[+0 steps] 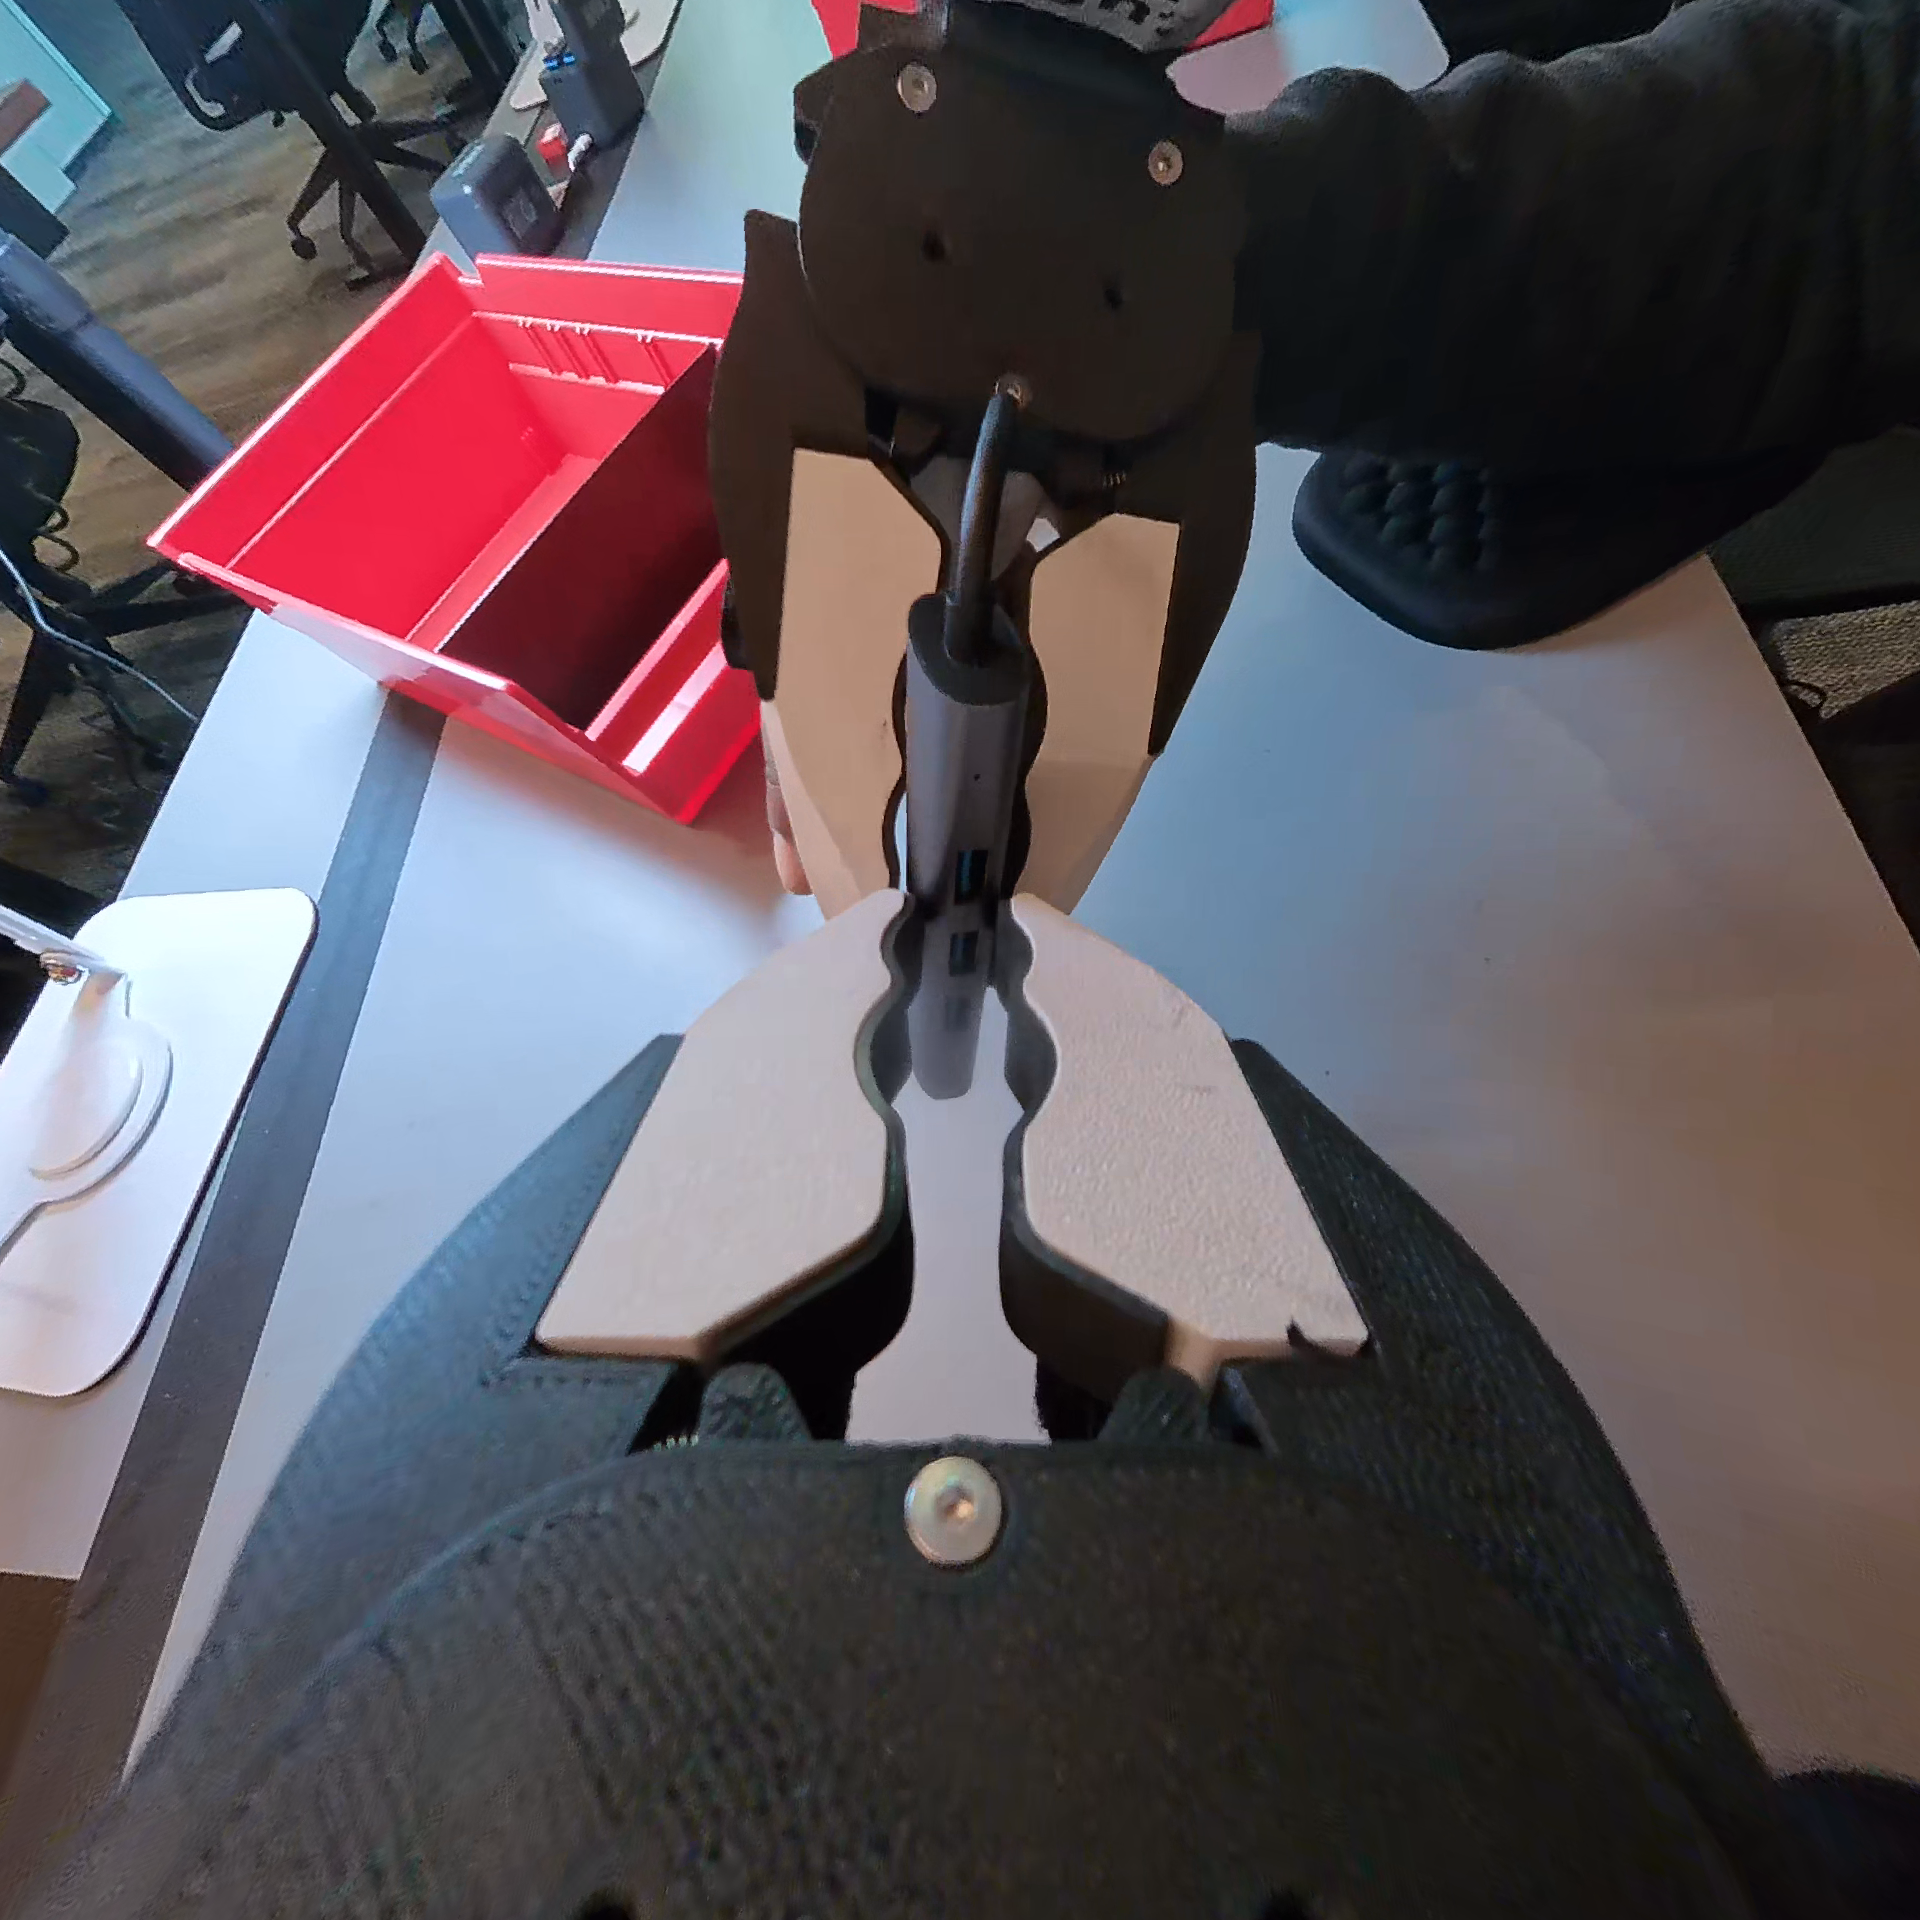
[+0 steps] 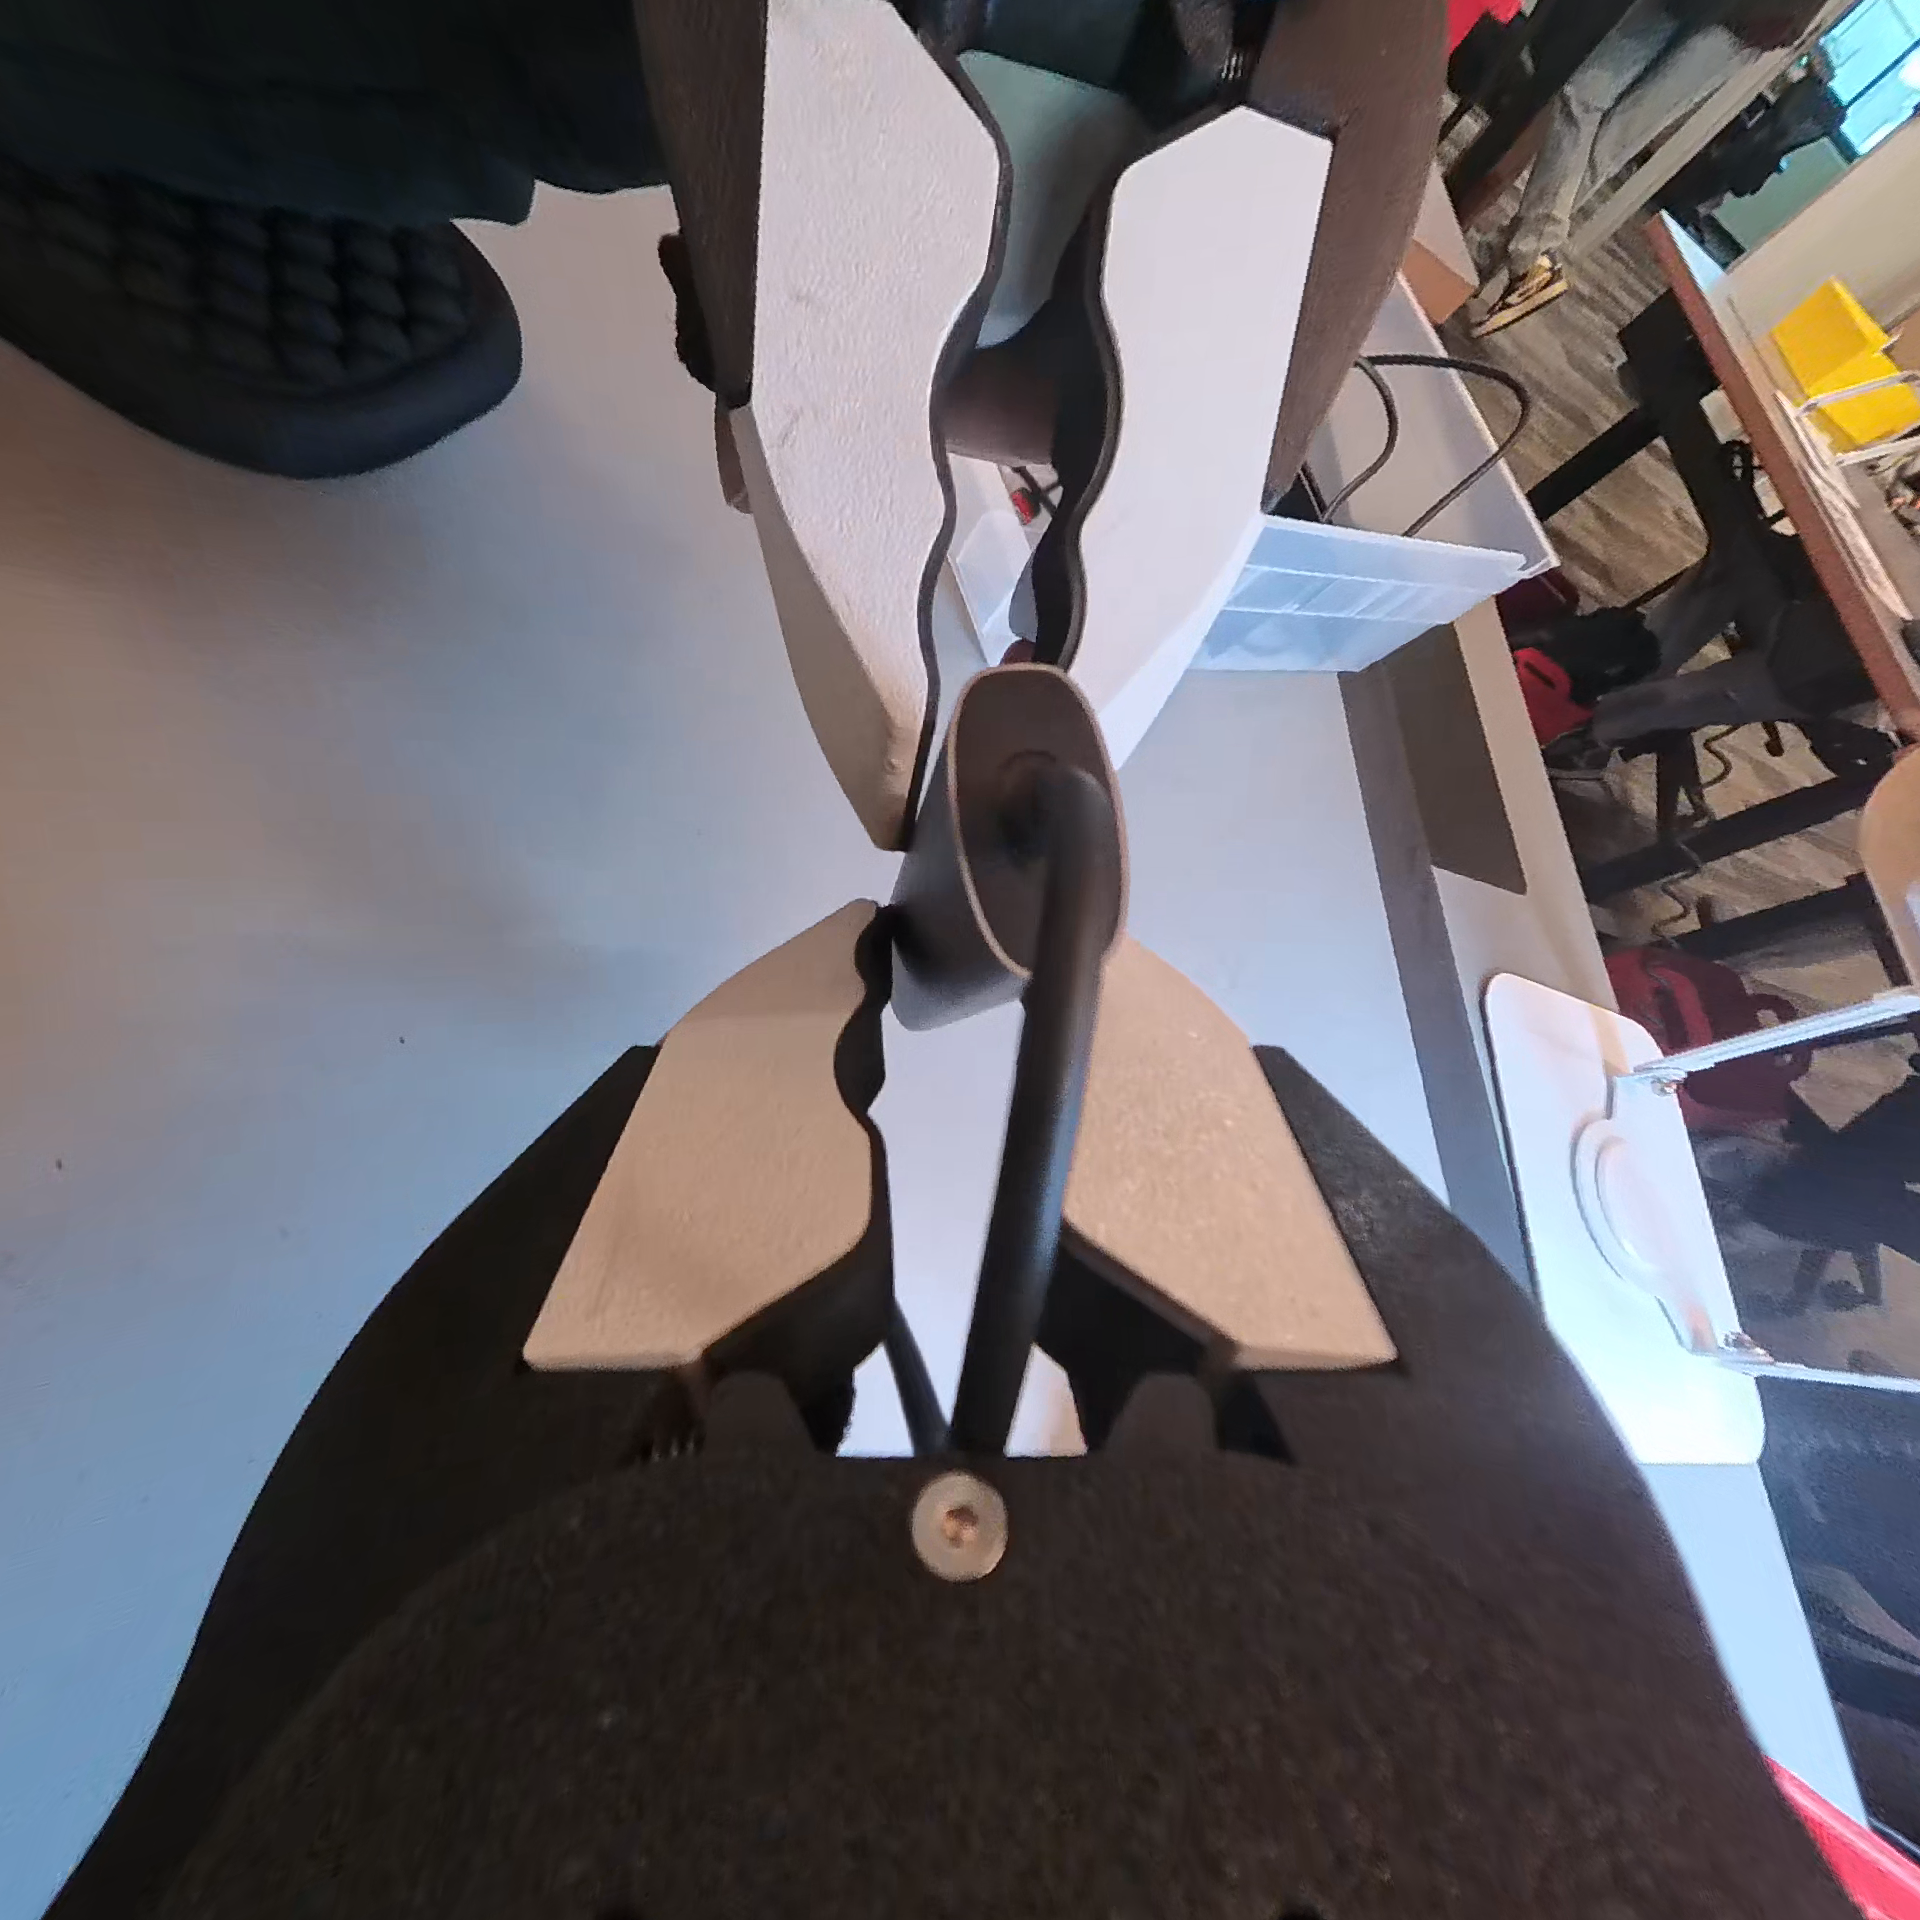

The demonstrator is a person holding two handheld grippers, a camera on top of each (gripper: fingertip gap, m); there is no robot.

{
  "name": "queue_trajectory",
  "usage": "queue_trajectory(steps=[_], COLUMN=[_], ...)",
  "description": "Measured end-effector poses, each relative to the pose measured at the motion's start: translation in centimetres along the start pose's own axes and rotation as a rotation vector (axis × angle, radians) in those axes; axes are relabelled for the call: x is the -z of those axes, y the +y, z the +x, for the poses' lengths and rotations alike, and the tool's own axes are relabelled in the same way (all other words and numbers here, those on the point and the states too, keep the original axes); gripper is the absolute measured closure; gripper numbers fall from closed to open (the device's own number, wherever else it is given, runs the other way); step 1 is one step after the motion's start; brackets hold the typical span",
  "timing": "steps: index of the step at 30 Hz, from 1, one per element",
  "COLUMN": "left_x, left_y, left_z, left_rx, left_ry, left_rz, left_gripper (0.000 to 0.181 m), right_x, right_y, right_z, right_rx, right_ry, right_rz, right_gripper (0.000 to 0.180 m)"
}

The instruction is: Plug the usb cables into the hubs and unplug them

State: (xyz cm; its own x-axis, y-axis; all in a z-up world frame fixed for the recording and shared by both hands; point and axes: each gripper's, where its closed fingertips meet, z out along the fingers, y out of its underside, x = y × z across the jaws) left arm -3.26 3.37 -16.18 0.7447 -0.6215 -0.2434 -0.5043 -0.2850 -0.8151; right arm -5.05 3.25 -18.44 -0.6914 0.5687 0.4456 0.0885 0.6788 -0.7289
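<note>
Both your left gripper [image 1: 951, 935] and right gripper [image 2: 914, 914] pinch the grey hub [image 1: 961, 790]. Its cable [image 2: 1039, 1091] trails toward six o'clock. Pull unevenly and the hub could twist free.

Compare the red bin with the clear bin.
The red bin is opaque; the clear bin is see-through. The red bin has a dark divider and looks empty where visible; black cable runs into the clear bin. Both sit on the grey table.

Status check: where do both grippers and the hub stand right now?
Left gripper and right gripper both shut on the grey hub, held above the table. Hub's black cable trails toward right gripper. Nothing blocking.
</note>
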Motion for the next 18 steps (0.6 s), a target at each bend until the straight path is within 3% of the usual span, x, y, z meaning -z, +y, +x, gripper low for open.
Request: queue_trajectory(steps=[5,8,13,15,18], left_x=[-0.5,0.6,8.4,12.2,16.1], left_y=[0.8,-0.4,-0.7,1.2,5.9], left_z=[0.1,-0.4,-6.8,-9.6,-12.1], left_rx=[-0.002,0.037,0.179,0.278,0.416], left_ry=[0.011,0.005,-0.295,-0.440,-0.589], left_rz=[-0.033,0.058,0.183,0.195,0.082], left_gripper=[0.168,0.163,0.148,0.152,0.154], right_x=[-0.5,0.1,3.4,5.4,8.4], right_y=[0.8,-0.1,-1.4,-2.1,-2.7], right_z=[-0.2,0.4,3.0,4.3,6.9], right_rx=[0.029,-0.006,-0.059,-0.087,-0.166], right_ry=[-0.004,0.010,0.120,0.182,0.329], right_rz=[-0.061,0.014,0.131,0.191,0.288], right_gripper=[0.160,0.162,0.162,0.162,0.162])
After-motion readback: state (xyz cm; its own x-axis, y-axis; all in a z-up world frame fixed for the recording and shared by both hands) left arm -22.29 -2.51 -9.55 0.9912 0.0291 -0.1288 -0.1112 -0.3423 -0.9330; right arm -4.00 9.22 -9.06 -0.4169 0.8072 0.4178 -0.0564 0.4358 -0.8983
